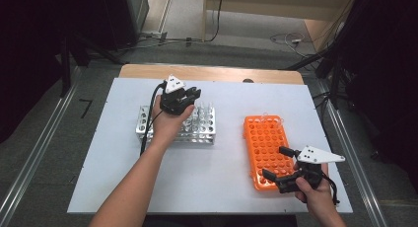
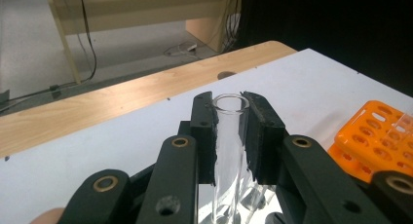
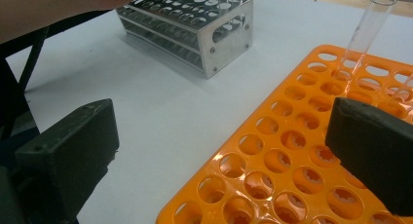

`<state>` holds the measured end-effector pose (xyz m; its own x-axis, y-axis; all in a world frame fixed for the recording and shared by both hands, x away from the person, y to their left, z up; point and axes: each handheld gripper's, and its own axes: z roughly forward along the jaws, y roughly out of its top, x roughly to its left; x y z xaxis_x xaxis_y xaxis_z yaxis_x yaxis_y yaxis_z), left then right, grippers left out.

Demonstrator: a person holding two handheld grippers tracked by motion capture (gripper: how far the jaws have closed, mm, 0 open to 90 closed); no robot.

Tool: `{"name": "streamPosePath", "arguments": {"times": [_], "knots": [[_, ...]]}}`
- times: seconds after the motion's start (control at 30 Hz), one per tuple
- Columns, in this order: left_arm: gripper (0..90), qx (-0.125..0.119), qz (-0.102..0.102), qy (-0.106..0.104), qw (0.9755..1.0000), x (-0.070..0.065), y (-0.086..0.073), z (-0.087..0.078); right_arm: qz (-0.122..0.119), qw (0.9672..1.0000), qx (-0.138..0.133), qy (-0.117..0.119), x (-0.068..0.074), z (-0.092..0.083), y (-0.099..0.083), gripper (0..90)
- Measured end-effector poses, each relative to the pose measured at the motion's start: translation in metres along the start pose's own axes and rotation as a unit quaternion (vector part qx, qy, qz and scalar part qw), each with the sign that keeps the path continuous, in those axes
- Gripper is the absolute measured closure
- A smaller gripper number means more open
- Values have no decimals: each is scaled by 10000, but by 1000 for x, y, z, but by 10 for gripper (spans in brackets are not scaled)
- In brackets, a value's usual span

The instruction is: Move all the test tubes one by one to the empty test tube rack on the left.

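Note:
A clear glass test tube (image 2: 229,136) stands upright between the black pads of my left gripper (image 2: 230,103), which is shut on it just below the rim. In the high view the left gripper (image 1: 193,94) sits over the back of the metal tube rack (image 1: 209,133), where several more glass tubes (image 1: 204,111) stand. My right gripper (image 1: 277,163) is open over the near end of the orange rack (image 1: 266,143), its jaws wide apart with nothing between them. At the far end of the orange rack (image 3: 292,136) a glass tube (image 3: 364,34) stands in a hole.
The metal rack (image 3: 204,34) lies left of the orange one on a white board (image 1: 217,182), with bare board between them. A wooden table edge (image 2: 73,112) runs behind the board. The left forearm (image 1: 143,172) crosses the board's near left part.

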<state>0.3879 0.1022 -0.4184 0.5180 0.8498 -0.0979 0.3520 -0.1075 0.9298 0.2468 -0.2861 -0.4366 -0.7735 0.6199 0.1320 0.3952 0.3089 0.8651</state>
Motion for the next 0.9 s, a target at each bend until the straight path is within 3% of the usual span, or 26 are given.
{"name": "streamPosePath", "arguments": {"times": [0.37,0.57,0.9], "knots": [[752,326,112,10,9994,-4,-9,0,-42,10000,10,1,1,1,0,0],[752,402,228,36,9989,-7,-10,1,-33,10000,36,8,1,1,0,0],[751,548,253,85,9981,-9,-14,4,-46,10000,64,13,2,2,-1,0]]}}
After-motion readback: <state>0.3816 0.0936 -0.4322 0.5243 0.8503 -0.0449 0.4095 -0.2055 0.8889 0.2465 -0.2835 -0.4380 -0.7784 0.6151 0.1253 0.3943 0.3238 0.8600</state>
